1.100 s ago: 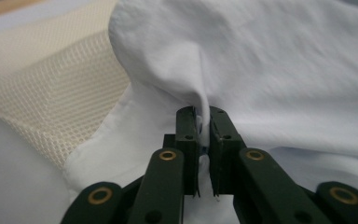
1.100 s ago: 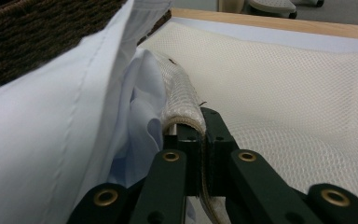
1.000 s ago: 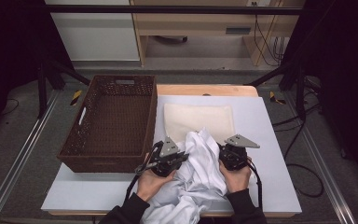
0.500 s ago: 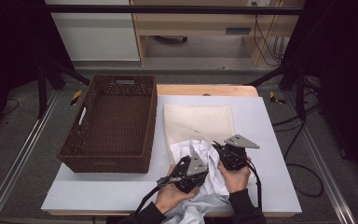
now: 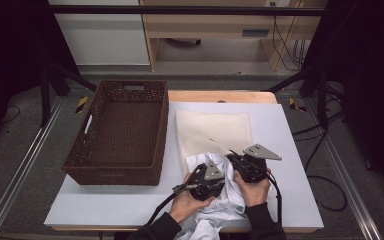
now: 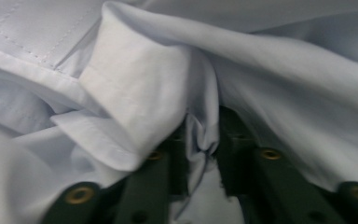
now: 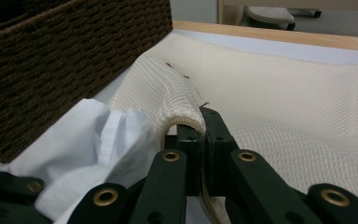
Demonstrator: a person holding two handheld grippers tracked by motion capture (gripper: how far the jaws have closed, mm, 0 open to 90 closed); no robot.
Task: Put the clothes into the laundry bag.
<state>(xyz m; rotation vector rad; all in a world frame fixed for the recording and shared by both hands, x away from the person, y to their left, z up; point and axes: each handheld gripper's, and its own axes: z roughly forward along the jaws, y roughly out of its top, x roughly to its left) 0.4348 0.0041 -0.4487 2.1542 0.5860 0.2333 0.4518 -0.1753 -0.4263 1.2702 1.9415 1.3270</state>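
Observation:
A crumpled white shirt (image 5: 221, 202) lies at the table's front edge and hangs over it. A flat cream mesh bag (image 5: 212, 129) lies just behind the shirt. My right gripper (image 5: 233, 159) is shut on the bag's near edge (image 7: 182, 100) and lifts it into an arch. My left gripper (image 5: 221, 174) sits close to the right one, pushed into the shirt (image 6: 135, 93). Its jaws have just been opening. A fold of shirt cloth hangs loosely in the gap of the left gripper (image 6: 203, 140). In the right gripper view, shirt cloth (image 7: 98, 140) lies beside the right gripper (image 7: 203, 126).
A dark brown woven basket (image 5: 120, 130) stands empty on the left part of the table, its wall (image 7: 51, 60) close to the bag. The white tabletop (image 5: 120, 205) is bare in front of the basket and to the right of the bag.
My left gripper moved right and down with the shirt, from near the basket to beside the right gripper, and its jaws parted. The right gripper kept still on the bag edge.

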